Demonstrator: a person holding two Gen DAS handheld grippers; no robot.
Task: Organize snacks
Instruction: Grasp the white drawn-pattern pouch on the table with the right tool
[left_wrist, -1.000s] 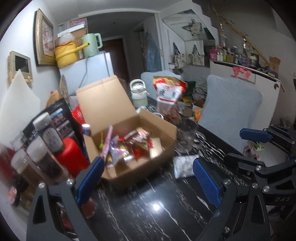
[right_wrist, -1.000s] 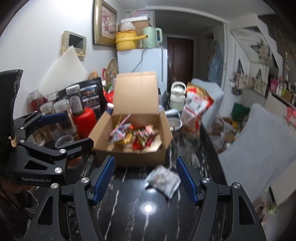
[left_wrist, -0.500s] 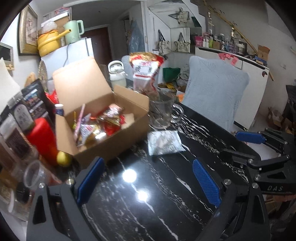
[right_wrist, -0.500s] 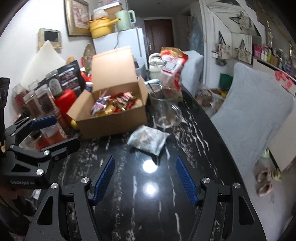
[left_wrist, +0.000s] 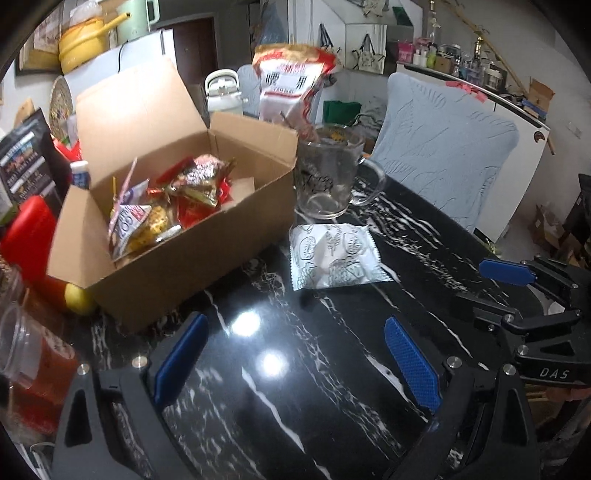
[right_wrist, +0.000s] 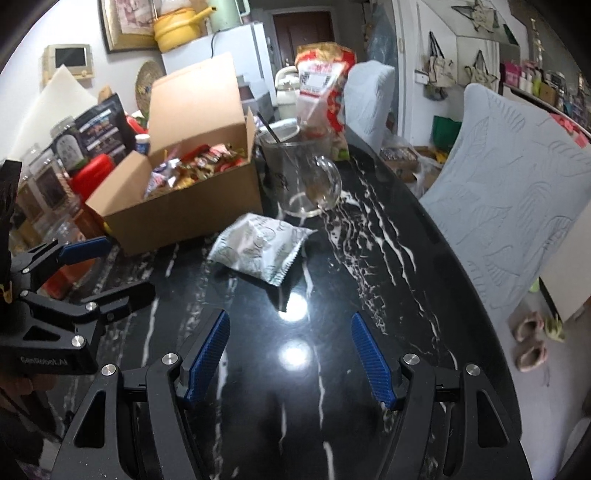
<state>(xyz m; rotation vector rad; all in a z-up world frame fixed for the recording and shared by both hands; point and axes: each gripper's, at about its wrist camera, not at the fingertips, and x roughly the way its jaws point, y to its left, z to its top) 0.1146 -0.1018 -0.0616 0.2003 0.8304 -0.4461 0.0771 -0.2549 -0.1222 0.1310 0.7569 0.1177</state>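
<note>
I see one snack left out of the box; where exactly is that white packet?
The white packet lies flat on the black table, just in front of the glass mug and beside the cardboard box.

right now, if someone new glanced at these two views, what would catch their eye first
Most likely the open cardboard box at the left of the black marble table, heaped with bright snack wrappers. Next, the lone white snack packet lying flat on the table just in front of the box, beside a glass mug. Behind the mug a tall red and white snack bag stands upright.
</note>
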